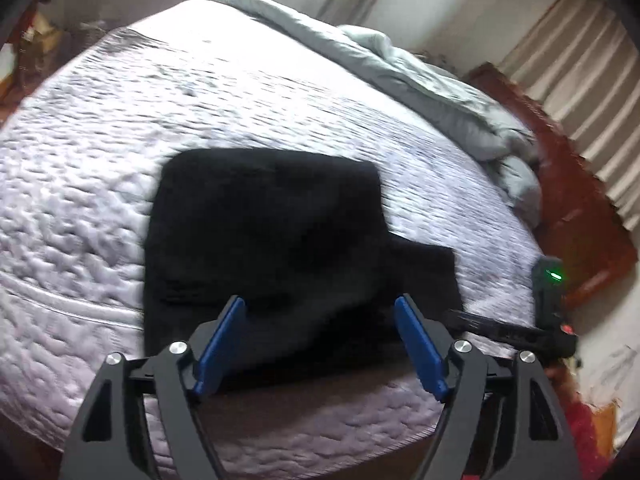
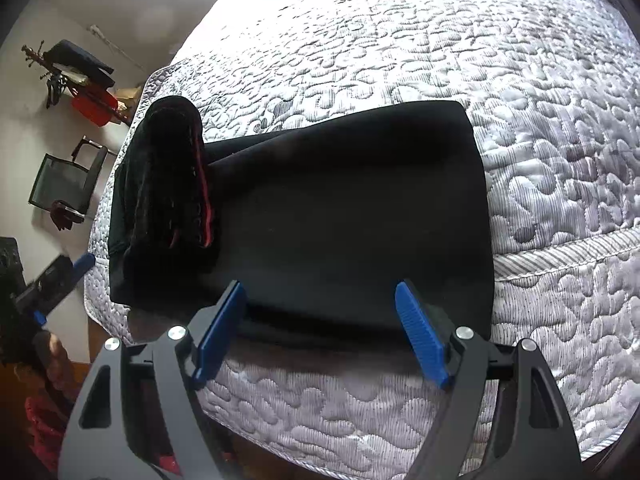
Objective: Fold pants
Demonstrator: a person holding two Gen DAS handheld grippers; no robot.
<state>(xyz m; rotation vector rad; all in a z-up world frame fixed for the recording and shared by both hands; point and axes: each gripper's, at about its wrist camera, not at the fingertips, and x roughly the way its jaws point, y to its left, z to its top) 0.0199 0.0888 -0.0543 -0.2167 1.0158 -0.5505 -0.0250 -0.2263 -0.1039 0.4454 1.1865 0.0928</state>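
Left gripper [image 1: 320, 304] and right gripper [image 2: 320, 290] both level, jaws spread wide, holding nothing, above near bed [image 2: 520, 160] edge where folded black pants [image 2: 340, 208] lie.

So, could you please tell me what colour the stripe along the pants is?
Red, on the black pants; the stripe shows best in the right wrist view.

The black pants [image 2: 352, 216] lie folded into a flat rectangle near the quilted bed's [image 2: 440, 40] edge, a rumpled red-trimmed end bunched at one side.
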